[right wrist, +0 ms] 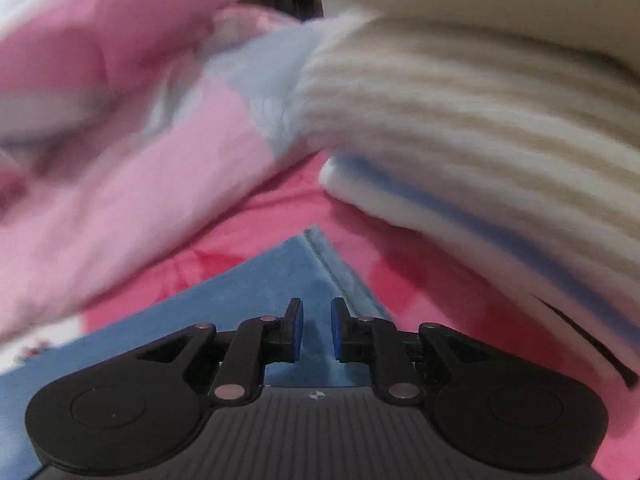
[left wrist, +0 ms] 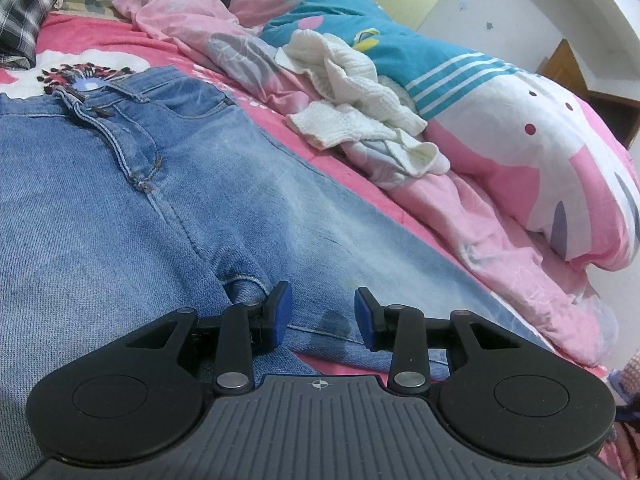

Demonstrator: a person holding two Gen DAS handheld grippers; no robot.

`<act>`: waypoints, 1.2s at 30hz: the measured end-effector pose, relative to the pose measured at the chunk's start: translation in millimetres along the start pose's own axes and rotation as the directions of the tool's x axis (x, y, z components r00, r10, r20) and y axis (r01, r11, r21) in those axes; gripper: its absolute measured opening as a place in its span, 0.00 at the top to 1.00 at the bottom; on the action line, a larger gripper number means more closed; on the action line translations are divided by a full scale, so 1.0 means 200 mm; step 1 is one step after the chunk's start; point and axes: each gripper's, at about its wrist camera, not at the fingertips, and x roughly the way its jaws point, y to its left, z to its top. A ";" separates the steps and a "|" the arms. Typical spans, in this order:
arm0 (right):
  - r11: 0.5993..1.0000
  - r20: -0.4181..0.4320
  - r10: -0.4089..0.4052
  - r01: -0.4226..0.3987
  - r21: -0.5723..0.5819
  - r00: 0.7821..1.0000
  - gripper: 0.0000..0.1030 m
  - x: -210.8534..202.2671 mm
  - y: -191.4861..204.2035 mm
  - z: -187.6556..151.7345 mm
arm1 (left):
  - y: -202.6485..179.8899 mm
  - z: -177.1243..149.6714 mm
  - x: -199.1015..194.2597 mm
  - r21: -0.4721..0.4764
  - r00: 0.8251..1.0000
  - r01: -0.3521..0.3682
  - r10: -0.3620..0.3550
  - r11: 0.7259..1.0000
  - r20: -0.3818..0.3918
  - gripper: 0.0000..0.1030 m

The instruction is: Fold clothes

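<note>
While both sets of fingers hang empty, nothing is gripped yet. Left gripper: fingers wide apart, low over the jeans at bottom centre of the left wrist view, approx at the crotch seam, w/ a hem edge of denim lying between the blue pads. Right gripper: fingers at a narrower gap, not closed, hovering over a pointed corner of denim at lower centre of the right wrist view; that view is motion-blurred, so contact w/ the cloth can't be told.

Jeans lie flat, front up, on the pink bed sheet, waistband toward upper left of the left view. Beyond them: white knit top crumpled at centre, pink quilt bunched at right, plaid shirt in the upper left corner. Right view shows a striped cream fabric at right, too blurred to name.

Step in hand, prob: taking hold of the denim for a fold. To do it well: pinch at an edge or seam, not mid-panel; catch both layers; lift both ends level so the leg lands square; keep clear of the quilt & knit top so neither gets dragged in.
</note>
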 end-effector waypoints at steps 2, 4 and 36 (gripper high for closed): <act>0.999 0.020 0.051 -0.051 -0.006 0.998 0.84 -0.20 -0.03 -0.05 | 0.00 0.01 -0.01 -0.002 1.000 0.006 -0.006 1.000 -0.002 0.62; 0.994 0.043 0.111 -0.111 -0.005 0.993 0.84 -0.41 -0.08 -0.10 | -0.01 0.02 -0.03 0.002 1.000 0.007 -0.007 1.000 -0.008 0.61; 0.651 -0.239 0.383 -0.444 -0.616 0.893 0.36 -1.28 0.88 -1.40 | -0.19 -0.24 -0.86 0.460 0.919 -0.209 0.334 0.863 -0.208 0.03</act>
